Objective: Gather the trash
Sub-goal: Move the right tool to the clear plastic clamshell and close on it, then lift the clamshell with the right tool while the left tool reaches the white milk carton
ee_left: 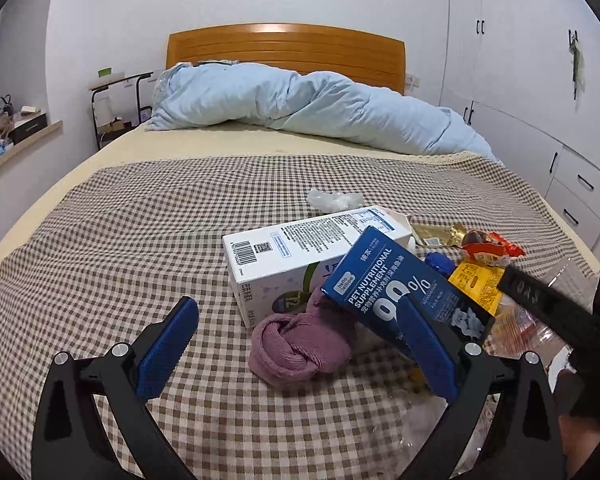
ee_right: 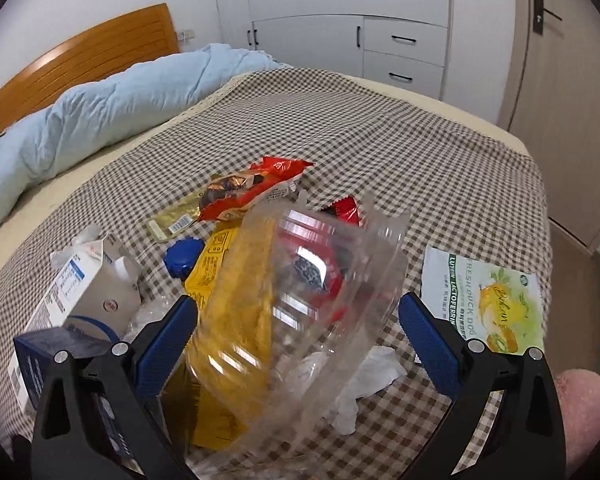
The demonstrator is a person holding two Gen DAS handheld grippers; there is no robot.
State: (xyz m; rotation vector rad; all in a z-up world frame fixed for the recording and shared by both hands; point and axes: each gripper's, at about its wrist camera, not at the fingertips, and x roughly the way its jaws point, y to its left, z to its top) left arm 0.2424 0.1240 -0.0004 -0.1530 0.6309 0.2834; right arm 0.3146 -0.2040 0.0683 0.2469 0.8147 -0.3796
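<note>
Trash sits in one heap on the checked bedspread, near edge, right of centre. Right gripper is wide open with the clear plastic clamshell between its pads – blurred, tilted, long axis running roughly near-to-far along the fingers, so it lies straight ahead of the jaws. Contact can't be confirmed; reads as not gripped. Left gripper is also spread wide – right pad lies over the blue supplement box, which leans on the white milk carton; whether the pad touches the box I can't tell. Purple rolled sock lies between the left fingers, just ahead – likely not trash. Judgement: clamshell is the right hand's pick, box the left's. Red snack wrapper and green-and-white sachet lie farther out
</note>
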